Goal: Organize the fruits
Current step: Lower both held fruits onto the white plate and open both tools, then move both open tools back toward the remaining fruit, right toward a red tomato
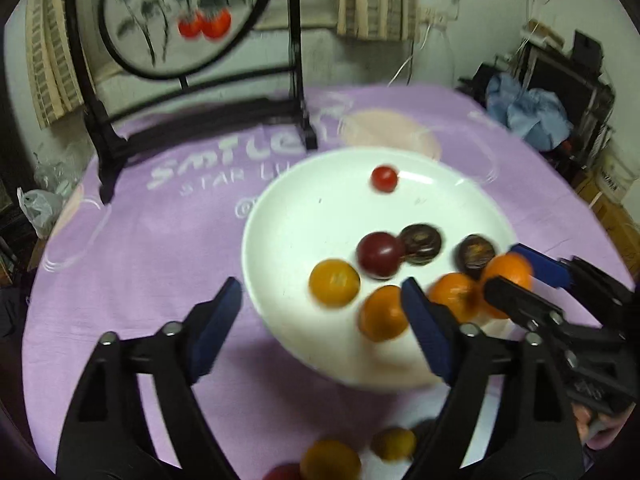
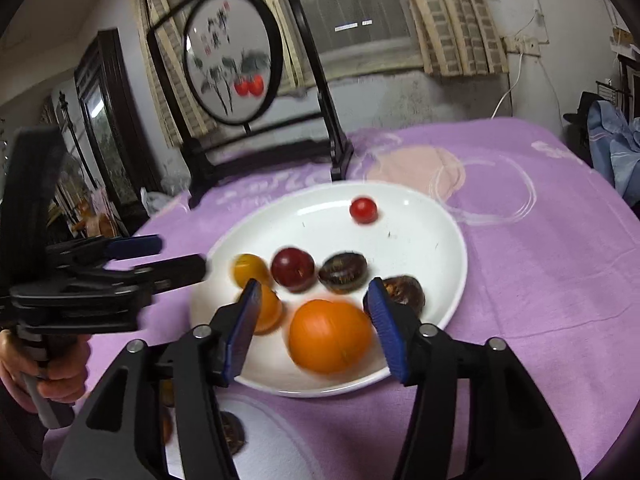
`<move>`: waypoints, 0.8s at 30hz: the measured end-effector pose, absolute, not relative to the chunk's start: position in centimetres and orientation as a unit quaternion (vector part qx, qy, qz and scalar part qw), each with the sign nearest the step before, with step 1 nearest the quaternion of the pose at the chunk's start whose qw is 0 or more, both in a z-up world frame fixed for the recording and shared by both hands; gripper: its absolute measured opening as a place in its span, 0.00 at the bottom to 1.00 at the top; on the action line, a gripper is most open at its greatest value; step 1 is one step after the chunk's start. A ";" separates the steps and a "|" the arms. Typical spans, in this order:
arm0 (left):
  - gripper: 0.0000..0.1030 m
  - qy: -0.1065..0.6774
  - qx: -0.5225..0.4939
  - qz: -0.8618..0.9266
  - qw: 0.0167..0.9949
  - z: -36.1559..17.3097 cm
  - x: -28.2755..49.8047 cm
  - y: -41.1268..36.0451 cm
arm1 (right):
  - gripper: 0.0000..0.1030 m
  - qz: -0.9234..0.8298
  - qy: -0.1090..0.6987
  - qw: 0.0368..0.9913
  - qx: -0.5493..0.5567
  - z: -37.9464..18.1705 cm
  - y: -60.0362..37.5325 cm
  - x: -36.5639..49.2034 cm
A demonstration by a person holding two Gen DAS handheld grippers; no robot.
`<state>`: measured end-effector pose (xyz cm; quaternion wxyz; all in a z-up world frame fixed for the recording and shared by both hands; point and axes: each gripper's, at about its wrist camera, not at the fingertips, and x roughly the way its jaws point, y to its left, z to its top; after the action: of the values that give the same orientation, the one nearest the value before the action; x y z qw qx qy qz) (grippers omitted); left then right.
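A white plate (image 1: pixel 280 216) (image 2: pixel 440 248) on the purple cloth holds a red cherry tomato (image 1: pixel 384 178) (image 2: pixel 363 210), a dark red plum (image 1: pixel 380 254) (image 2: pixel 292 270), two dark brown fruits (image 1: pixel 420 244) (image 2: pixel 342 272), a yellow fruit (image 1: pixel 334 282) (image 2: pixel 250 270) and several oranges. My left gripper (image 1: pixel 320 286) (image 2: pixel 160 258) stands wide open over the plate's near left rim, with nothing gripped. My right gripper (image 2: pixel 312 320) (image 1: pixel 524 280) is open around a blurred large orange (image 2: pixel 330 336) (image 1: pixel 508 276), with a gap at its left pad.
A black stand with a round painted screen (image 1: pixel 180 16) (image 2: pixel 232 56) rises behind the plate. A second white plate (image 2: pixel 264 412) with dark fruit lies near the front edge, and loose yellow and red fruits (image 1: pixel 332 460) lie there too. A hand (image 2: pixel 44 376) holds the left gripper.
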<state>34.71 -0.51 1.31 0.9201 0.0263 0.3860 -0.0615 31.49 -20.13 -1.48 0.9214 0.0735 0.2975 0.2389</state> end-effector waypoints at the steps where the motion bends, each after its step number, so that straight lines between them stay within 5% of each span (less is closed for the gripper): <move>1: 0.89 0.372 0.022 -0.065 0.926 2.3 33.4 -0.1 | 0.61 0.242 0.292 0.922 0.073 -1.0 -20.1 31.0; 12: 0.98 0.293 0.022 -0.039 0.955 3.2 21.5 7.5 | 0.61 0.403 0.300 0.864 -0.042 0.0 -12.4 22.0; 24: 0.98 0.331 -0.154 0.001 0.931 0.9 20.9 14.8 | 0.62 0.492 0.343 0.780 -0.177 -4.2 -4.0 16.0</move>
<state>20.88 14.85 0.93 0.9311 -0.1535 0.3310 0.0011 16.00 -3.96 -4.21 0.7799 -0.1768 0.3435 0.4924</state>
